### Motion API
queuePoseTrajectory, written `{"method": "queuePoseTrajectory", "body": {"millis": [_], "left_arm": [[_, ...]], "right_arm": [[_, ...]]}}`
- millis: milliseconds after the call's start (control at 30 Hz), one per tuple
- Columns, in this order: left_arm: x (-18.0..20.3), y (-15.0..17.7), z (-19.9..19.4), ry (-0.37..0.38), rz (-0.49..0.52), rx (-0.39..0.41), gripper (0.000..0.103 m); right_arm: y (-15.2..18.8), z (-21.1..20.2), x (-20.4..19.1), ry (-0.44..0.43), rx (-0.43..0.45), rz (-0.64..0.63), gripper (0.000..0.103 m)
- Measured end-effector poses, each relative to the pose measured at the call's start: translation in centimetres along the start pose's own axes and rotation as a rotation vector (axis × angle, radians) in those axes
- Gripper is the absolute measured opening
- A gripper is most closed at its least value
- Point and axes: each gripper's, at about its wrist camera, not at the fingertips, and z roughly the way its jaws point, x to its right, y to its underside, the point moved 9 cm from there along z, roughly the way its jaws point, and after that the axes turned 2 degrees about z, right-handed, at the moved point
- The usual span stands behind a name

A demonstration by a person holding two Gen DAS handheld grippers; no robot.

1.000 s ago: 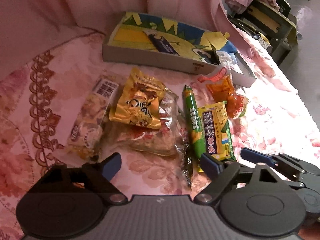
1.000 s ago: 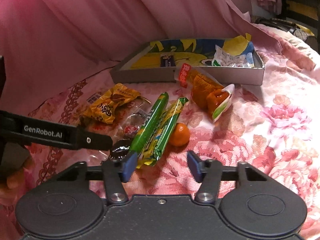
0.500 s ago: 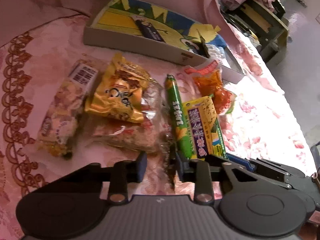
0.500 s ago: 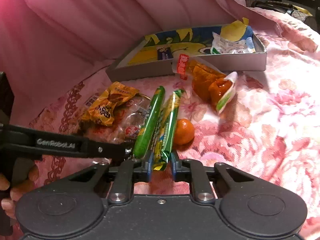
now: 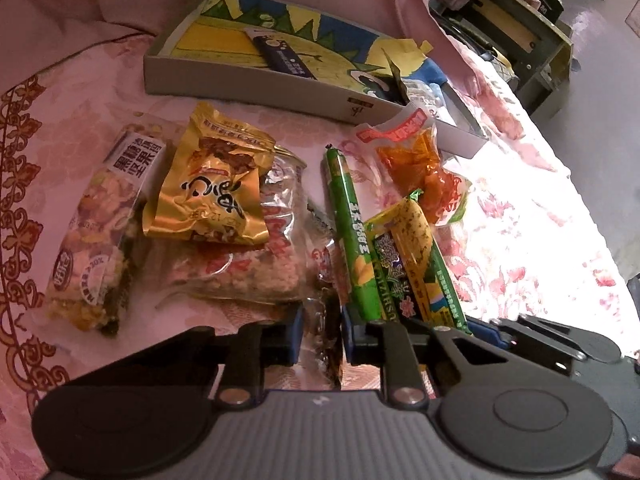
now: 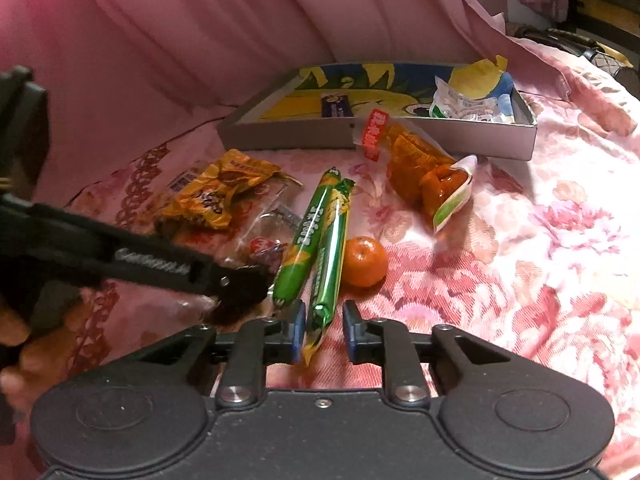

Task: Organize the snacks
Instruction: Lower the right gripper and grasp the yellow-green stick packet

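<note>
Both tongs were spread wide a moment ago, and now they have come in close and narrow. The left tongs [image 5: 322,332], at the bottom middle of the left view, are squeezed on a dark sweet [image 5: 325,346] in a crinkly clear wrapper. The right tongs [image 6: 323,330], at the bottom middle of the right view, sit narrow around the near end of the yellow-green packet [image 6: 331,252]. One side seems to touch it, but we cannot tell if it is pinched yet. We think both snacks are very light and soft. The wrappers look shiny and slippery, so the packet may slide out or flop down if we hold only the flat end. A hold a little further in, where it is fuller, would be safer. Right beside the packet lies the green stick [image 6: 305,240], touching it along its side, and the little orange [image 6: 365,257] sits just on the other side and could roll if bumped. The gray box [image 6: 288,136], in the upper middle, has low walls and lots of bare room on its left half. The orange pouch [image 6: 424,172] leans on its front wall, so we should lift up and over. The flowered cloth [image 6: 540,240] on the right is open for moving.
</note>
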Motion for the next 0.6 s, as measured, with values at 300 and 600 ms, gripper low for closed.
{"method": "queuePoseTrajectory", "body": {"millis": [300,600], "left_arm": [[1.3,0.7,-0.8,-0.033,0.031,-0.012,0.014],[0.8,0.4,0.3,-0.027,0.020,-0.013,0.017]], "right_arm": [[0.2,-1.1,-0.6,0.045,0.023,-0.080,0.011],[0.4,-1.3,-0.6,0.058,0.024,-0.095,0.011]]}}
